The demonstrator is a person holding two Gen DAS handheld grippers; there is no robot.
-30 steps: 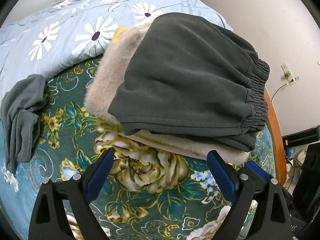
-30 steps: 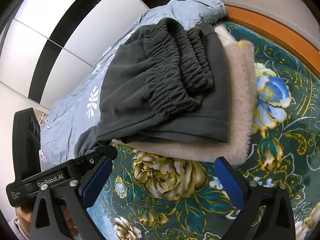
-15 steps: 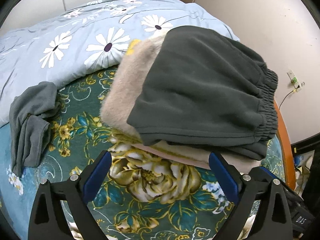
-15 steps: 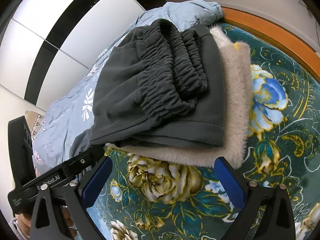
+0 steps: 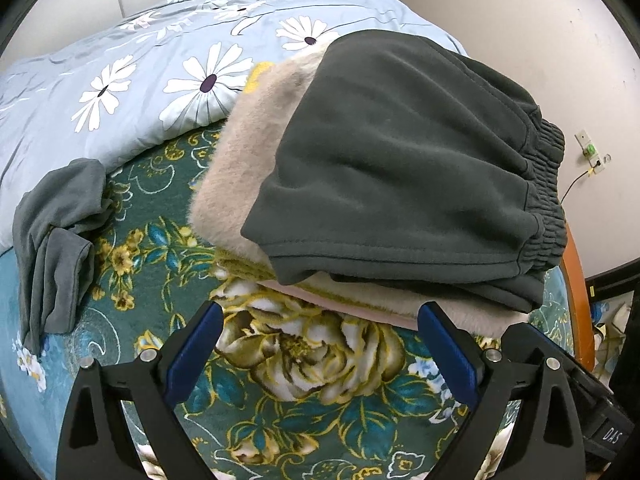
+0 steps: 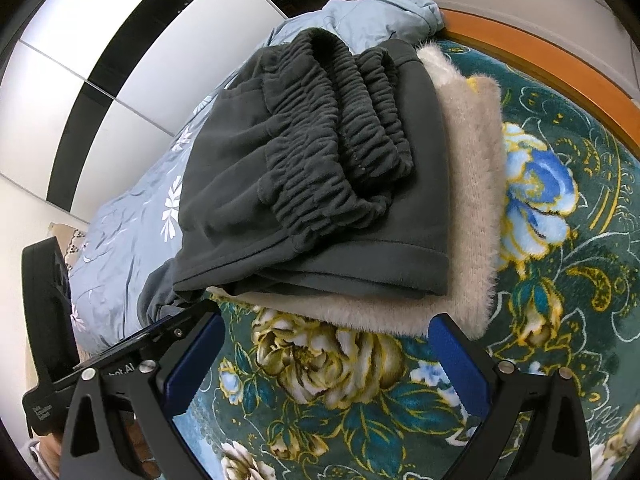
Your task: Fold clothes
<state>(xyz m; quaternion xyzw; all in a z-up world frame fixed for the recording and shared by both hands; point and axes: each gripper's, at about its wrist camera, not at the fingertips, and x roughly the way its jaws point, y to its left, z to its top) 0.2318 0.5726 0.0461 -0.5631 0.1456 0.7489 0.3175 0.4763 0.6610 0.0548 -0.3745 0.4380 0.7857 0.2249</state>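
Note:
A folded dark grey garment with an elastic waistband lies on top of a folded beige fluffy garment, forming a stack on the green floral blanket. A crumpled grey garment lies unfolded at the left of the blanket. My left gripper is open and empty just in front of the stack. My right gripper is open and empty, also close before the stack. The left gripper's body shows at the lower left of the right wrist view.
A light blue daisy-print duvet lies behind the stack. The orange wooden bed edge runs along the right side. A wall with a socket and cable is at the right. Wardrobe panels stand behind.
Both grippers have drawn back and lifted slightly from the stack, staying open. The stack and the crumpled garment have not moved.

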